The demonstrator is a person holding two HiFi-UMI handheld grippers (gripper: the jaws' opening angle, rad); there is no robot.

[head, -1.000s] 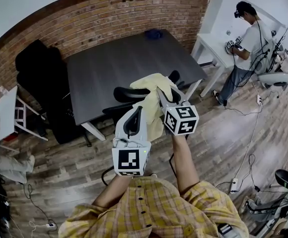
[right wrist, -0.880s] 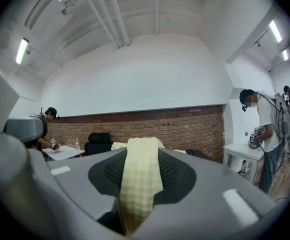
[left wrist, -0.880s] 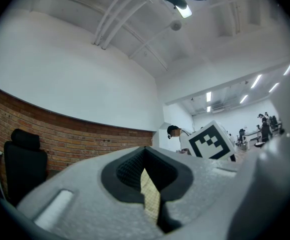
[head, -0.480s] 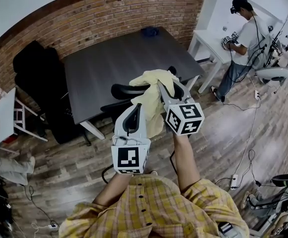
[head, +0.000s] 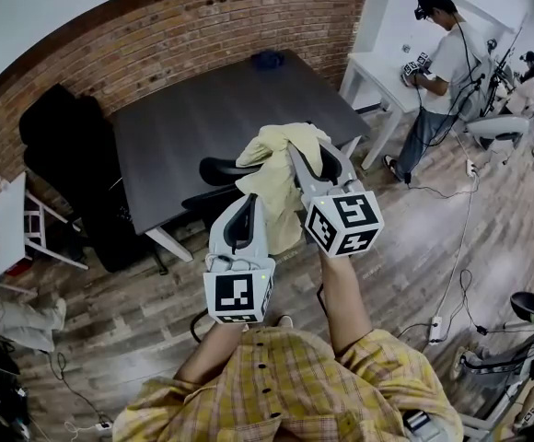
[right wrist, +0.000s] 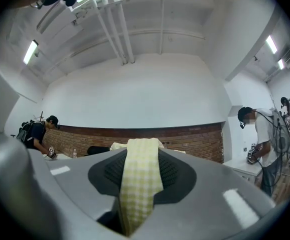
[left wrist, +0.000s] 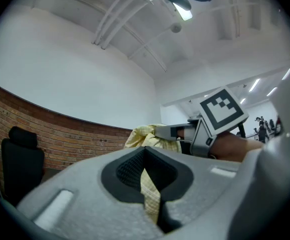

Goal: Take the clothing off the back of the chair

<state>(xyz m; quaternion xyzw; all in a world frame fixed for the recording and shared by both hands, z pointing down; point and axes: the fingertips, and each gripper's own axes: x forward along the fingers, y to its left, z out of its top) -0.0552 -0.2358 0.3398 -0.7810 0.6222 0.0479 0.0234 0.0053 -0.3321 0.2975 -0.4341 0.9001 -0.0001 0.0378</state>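
The yellow garment is being pinched by both the left tongs and the right tongs, and is being held high to clear the chair back.

The shirt is pale yellow with a fine check, bunched, hanging in loose folds. The right gripper pinches its top and the left gripper its near left edge, over the black chair at the table's near side.
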